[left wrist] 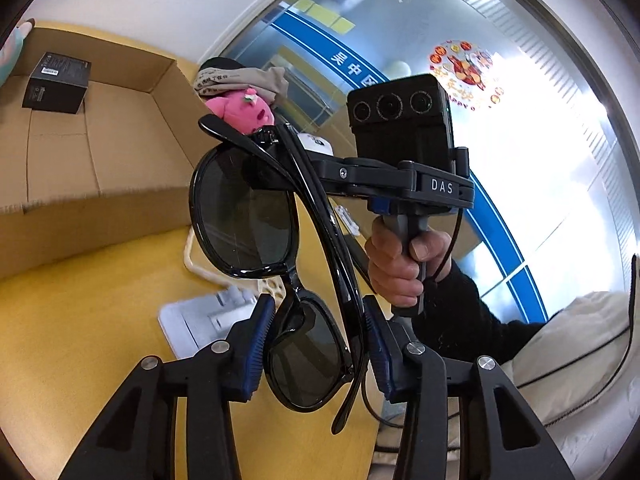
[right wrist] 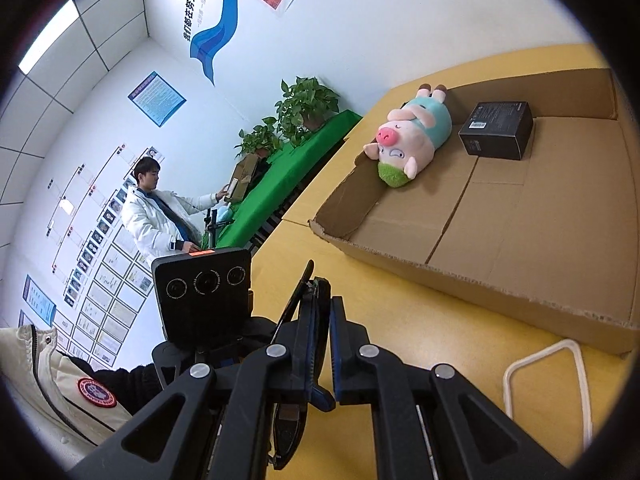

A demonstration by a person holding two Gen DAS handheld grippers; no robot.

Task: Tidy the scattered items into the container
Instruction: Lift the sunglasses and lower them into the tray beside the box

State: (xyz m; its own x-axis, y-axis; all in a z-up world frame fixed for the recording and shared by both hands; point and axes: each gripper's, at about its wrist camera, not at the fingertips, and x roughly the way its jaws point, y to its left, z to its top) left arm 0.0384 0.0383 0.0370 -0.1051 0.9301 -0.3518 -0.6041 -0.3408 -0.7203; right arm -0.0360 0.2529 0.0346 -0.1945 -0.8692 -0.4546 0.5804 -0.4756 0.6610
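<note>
Left gripper (left wrist: 318, 340) – the one in your left hand – has its blue pads (left wrist: 260, 344) set against both sides of the folded sunglasses (left wrist: 244, 216), at the lower lens, so it pinches them. One pad bears on the rim of the lens and the other on the folded temple arm.

Your right gripper (right wrist: 324, 312) is pressed almost fully together on the same sunglasses. From the left wrist camera you see it clamp the frame at the upper lens, with your right hand (left wrist: 400, 264) wrapped around its grip. From the right wrist camera only a dark edge of the frame shows between the jaws.

Note that the sunglasses hang in the air between the two grippers, lenses on edge, above the yellow table (left wrist: 80, 320) and clear of its surface. They are outside the cardboard box (right wrist: 520, 240), which lies open on the table beyond them.

Inside the cardboard box you see:
- a small black carton (right wrist: 496, 130) on its floor, near the far wall
- a plush pig (right wrist: 412, 136) lying beside the carton, against the box wall

On the table outside the box – near its front wall – lie a white cord loop (right wrist: 548, 380) and a grey stand (left wrist: 200, 320). A pink plush toy (left wrist: 244, 108) sits beyond the box corner
</note>
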